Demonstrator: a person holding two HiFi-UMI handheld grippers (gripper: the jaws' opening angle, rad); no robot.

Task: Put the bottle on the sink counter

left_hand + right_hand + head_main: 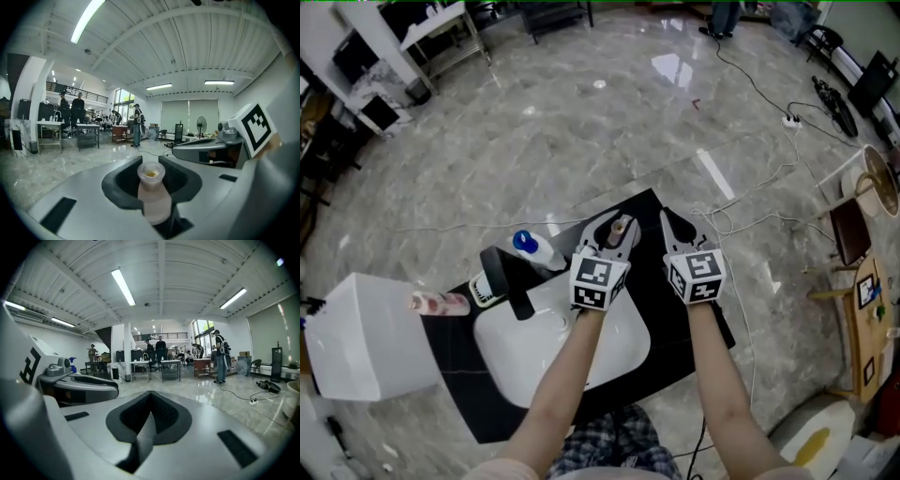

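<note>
A small pale pink bottle (pixel 617 228) with an open neck stands upright between the jaws of my left gripper (pixel 613 231), which is shut on it. In the left gripper view the bottle (pixel 153 194) fills the gap between the dark pads of the left gripper (pixel 151 162). It is held above the far side of the black sink counter (pixel 675 323), just beyond the white basin (pixel 502 361). My right gripper (pixel 674 228) is close beside it on the right, shut and empty. In the right gripper view, its jaws (pixel 150 394) meet at the tips.
A black faucet (pixel 510 281) stands at the basin's far left, with a blue-capped white bottle (pixel 535 249) behind it. A pink bottle (pixel 441 303) lies on the counter's left end beside a white box (pixel 366 342). Cables (pixel 759 187) cross the marble floor; wooden furniture (pixel 862 300) stands at right.
</note>
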